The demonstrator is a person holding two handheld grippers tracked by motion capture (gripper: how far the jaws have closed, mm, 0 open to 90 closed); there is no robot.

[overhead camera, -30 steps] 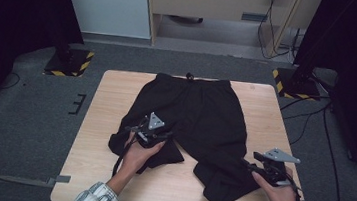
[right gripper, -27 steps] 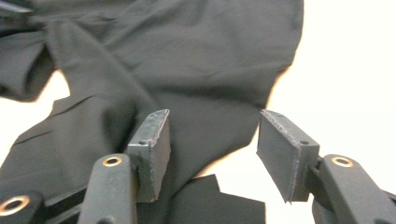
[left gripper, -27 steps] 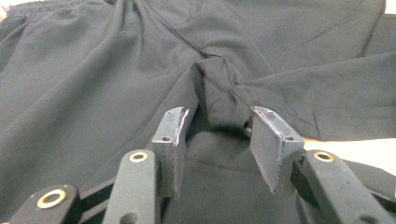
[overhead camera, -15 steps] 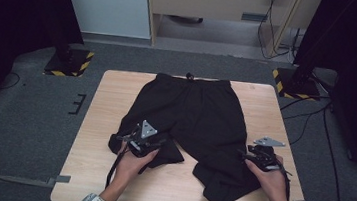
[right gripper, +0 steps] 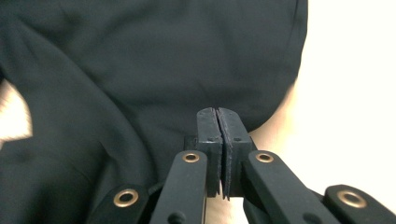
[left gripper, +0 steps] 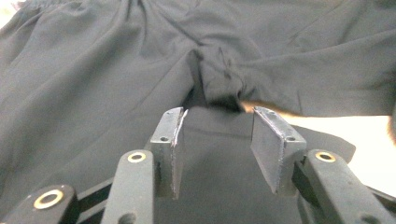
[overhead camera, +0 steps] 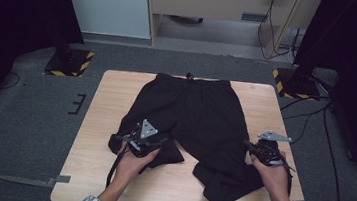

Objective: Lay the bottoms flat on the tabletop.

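From the high view we see a pair of black shorts spread flat on the wooden table, waistband at the far edge and legs pointing back toward us. Our left gripper sits over the lower end of the shorts' left leg, while our right gripper is at the outer edge of the right leg, whose hem is crumpled near the table's near edge.

In the left gripper view, the left gripper has its jaws spread partway apart over the black cloth, with the crotch seam of the shorts bunched just beyond the tips. We cannot tell whether the pads touch the fabric.

In the right gripper view, the right gripper has just closed and its pads are pressed together. The shorts lie behind and to the left of the tips; we cannot tell whether any fabric is caught between the pads. Pale table shows to the right of the shorts.
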